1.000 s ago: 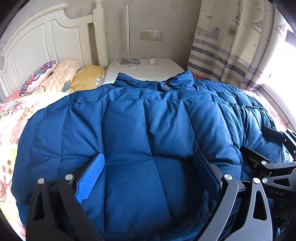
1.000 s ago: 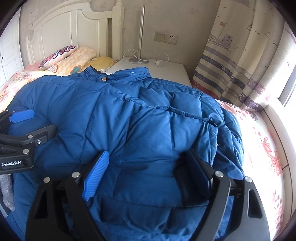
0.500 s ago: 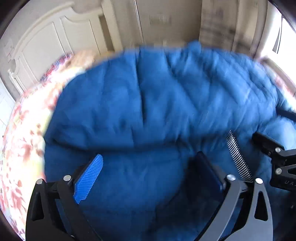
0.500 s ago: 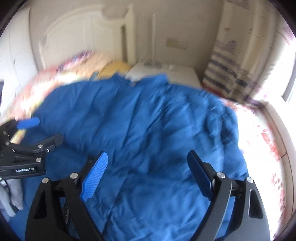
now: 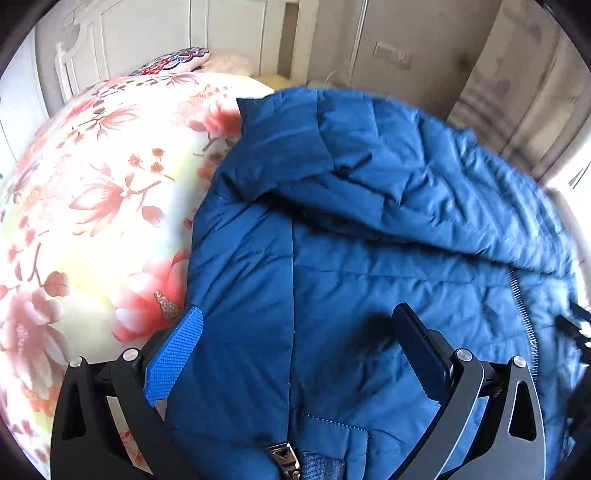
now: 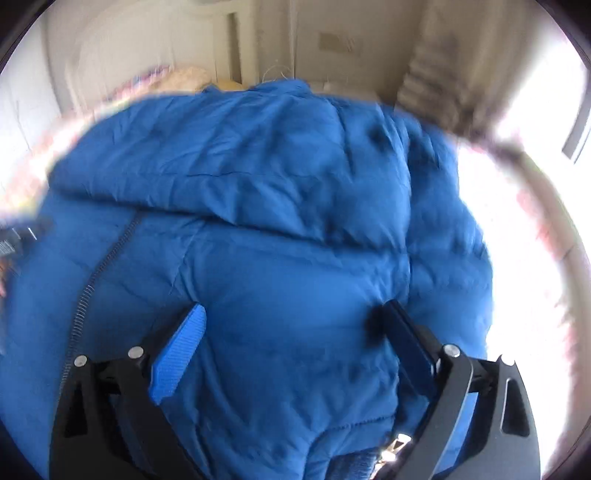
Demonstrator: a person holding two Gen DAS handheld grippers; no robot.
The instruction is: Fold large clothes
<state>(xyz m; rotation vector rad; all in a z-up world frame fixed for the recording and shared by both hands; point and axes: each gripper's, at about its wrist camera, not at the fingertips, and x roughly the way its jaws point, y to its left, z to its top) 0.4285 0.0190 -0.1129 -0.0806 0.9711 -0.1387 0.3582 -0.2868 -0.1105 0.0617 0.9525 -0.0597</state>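
A big blue quilted down jacket [image 5: 369,229] lies on the floral bedspread [image 5: 92,206], partly folded over itself, its zipper [image 5: 519,306] showing at the right. My left gripper [image 5: 295,343] stands open over the jacket's near part, fingers wide apart with fabric between them. In the right wrist view the jacket [image 6: 277,221] fills the frame, blurred, with its zipper [image 6: 96,273] at the left. My right gripper [image 6: 291,332] is open too, fingers spread over the jacket's near edge.
A white headboard [image 5: 122,33] and patterned pillows [image 5: 173,61] stand at the far end of the bed. A wall with a socket plate [image 5: 393,61] and a curtain [image 5: 517,92] lie beyond. Bright window light [image 6: 535,184] washes out the right side.
Both grippers have swung up and forward, and the jacket's lower part has been flipped over, showing its inner side and zipper. The left view now shows the bedspread at the left.
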